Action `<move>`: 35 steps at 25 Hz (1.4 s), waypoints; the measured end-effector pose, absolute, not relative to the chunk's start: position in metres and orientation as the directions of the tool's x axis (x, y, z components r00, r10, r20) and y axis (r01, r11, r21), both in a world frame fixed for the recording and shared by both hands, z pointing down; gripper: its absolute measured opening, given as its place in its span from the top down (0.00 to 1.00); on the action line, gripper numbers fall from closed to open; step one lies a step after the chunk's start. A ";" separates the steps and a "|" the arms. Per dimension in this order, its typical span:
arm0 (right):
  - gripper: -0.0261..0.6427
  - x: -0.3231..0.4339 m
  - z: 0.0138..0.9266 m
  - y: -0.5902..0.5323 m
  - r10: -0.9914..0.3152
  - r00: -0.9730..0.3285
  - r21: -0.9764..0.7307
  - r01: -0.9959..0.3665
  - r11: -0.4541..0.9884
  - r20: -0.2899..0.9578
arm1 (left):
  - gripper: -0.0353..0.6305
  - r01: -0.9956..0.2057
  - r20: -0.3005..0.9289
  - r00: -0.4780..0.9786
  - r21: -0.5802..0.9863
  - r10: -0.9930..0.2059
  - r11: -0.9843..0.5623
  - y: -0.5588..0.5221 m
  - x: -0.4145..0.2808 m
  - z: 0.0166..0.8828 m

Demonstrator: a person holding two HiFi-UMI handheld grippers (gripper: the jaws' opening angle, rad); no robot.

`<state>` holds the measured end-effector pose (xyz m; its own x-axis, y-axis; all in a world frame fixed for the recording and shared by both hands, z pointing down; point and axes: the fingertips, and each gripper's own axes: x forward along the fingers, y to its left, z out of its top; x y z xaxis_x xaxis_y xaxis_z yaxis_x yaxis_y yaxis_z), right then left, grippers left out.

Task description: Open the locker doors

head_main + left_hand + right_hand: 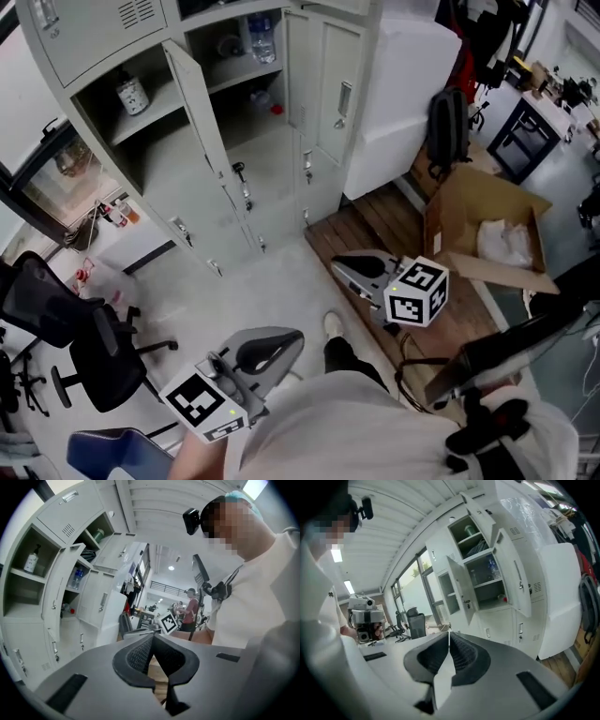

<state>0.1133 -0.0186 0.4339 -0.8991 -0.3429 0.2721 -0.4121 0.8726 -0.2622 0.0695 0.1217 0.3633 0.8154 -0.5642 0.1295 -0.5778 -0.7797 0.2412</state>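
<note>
Locker bank (272, 187): pale grey sheet metal with rectangular compartments. Upper locker doors (199, 103) stand swung open; the lower ones are shut, with small latches. The shelves hold a clear plastic bottle (262, 37) and a pump bottle (133, 94). Left hand-held gripper (286, 339): grey shell, ribbed black pads, jaws closed on nothing, well apart from the lockers. Right hand-held gripper (343, 266): same build, jaws together and empty, over wooden plank flooring (375, 220).
</note>
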 end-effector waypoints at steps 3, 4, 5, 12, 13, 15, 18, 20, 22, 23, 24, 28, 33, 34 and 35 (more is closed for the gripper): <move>0.93 0.093 0.437 0.025 -0.303 -0.910 -0.223 -0.370 0.902 0.281 | 0.93 -0.604 0.156 0.797 0.227 -0.583 -0.764 0.145 0.059 0.377; 0.93 0.087 0.438 0.037 -0.291 -0.914 -0.210 -0.355 0.911 0.282 | 0.93 -0.611 0.162 0.791 0.223 -0.590 -0.759 0.151 0.056 0.381; 0.93 0.083 0.438 0.048 -0.281 -0.918 -0.200 -0.342 0.918 0.281 | 0.93 -0.617 0.167 0.787 0.222 -0.594 -0.755 0.157 0.054 0.385; 0.93 0.068 0.436 0.089 -0.264 -0.928 -0.165 -0.313 0.935 0.263 | 0.93 -0.626 0.170 0.780 0.234 -0.602 -0.744 0.182 0.047 0.398; 0.94 0.067 0.436 0.092 -0.261 -0.928 -0.158 -0.309 0.938 0.265 | 0.93 -0.627 0.169 0.779 0.236 -0.604 -0.743 0.184 0.046 0.399; 0.94 0.064 0.435 0.100 -0.254 -0.929 -0.130 -0.297 0.946 0.271 | 0.93 -0.630 0.167 0.776 0.239 -0.608 -0.739 0.187 0.044 0.401; 0.94 0.057 0.433 0.109 -0.244 -0.930 -0.095 -0.279 0.955 0.276 | 0.93 -0.637 0.167 0.770 0.242 -0.615 -0.732 0.192 0.040 0.405; 0.94 0.055 0.431 0.113 -0.241 -0.932 -0.085 -0.273 0.958 0.270 | 0.93 -0.640 0.166 0.768 0.245 -0.618 -0.728 0.194 0.040 0.407; 0.94 0.054 0.428 0.115 -0.241 -0.934 -0.075 -0.269 0.960 0.265 | 0.93 -0.641 0.164 0.767 0.247 -0.621 -0.726 0.196 0.040 0.407; 0.94 0.054 0.427 0.115 -0.242 -0.934 -0.071 -0.269 0.961 0.264 | 0.93 -0.641 0.161 0.767 0.249 -0.621 -0.726 0.196 0.040 0.407; 0.94 0.054 0.427 0.115 -0.244 -0.933 -0.069 -0.271 0.960 0.265 | 0.93 -0.640 0.160 0.767 0.249 -0.621 -0.727 0.196 0.040 0.407; 0.94 0.052 0.429 0.116 -0.243 -0.933 -0.070 -0.270 0.960 0.265 | 0.93 -0.644 0.159 0.763 0.251 -0.626 -0.722 0.197 0.036 0.409; 0.94 0.045 0.431 0.115 -0.231 -0.936 -0.078 -0.260 0.963 0.265 | 0.93 -0.650 0.160 0.758 0.260 -0.632 -0.714 0.196 0.031 0.410; 0.94 0.044 0.432 0.115 -0.231 -0.935 -0.079 -0.260 0.962 0.267 | 0.93 -0.650 0.162 0.759 0.263 -0.631 -0.713 0.196 0.031 0.410; 0.94 0.045 0.433 0.115 -0.233 -0.934 -0.080 -0.263 0.962 0.270 | 0.93 -0.648 0.165 0.760 0.267 -0.629 -0.713 0.196 0.030 0.411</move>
